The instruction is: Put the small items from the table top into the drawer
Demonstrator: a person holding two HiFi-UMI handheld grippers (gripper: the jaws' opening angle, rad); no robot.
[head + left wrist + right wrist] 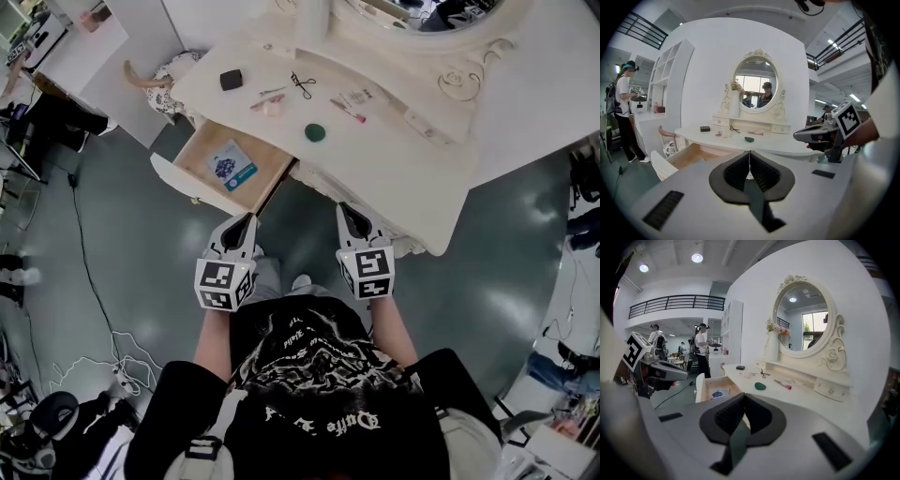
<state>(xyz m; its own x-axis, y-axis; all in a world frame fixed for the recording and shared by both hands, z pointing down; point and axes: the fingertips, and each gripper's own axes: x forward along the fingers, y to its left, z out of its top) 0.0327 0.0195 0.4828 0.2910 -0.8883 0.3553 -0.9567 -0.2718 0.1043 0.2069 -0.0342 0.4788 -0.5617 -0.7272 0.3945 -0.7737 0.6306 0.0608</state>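
Note:
The white dressing table [394, 178] carries several small items: a black box [231, 80], a green oval piece [314, 132], a pink item [269, 103], a black wire clip [302, 84] and a red pen [348, 112]. The wooden drawer [202, 155] stands pulled out at the table's left, with a blue-printed packet [232, 167] inside. My left gripper [249, 220] hangs just in front of the drawer, shut and empty [749, 157]. My right gripper [345, 209] is beside it, in front of the table's edge, also shut with nothing held [743, 401].
An oval mirror [755, 84] rises at the table's back above a shelf with little drawers [424, 127]. A chair [155, 82] stands left of the table. Cables [89, 272] lie on the grey floor. A person [623, 112] stands far left.

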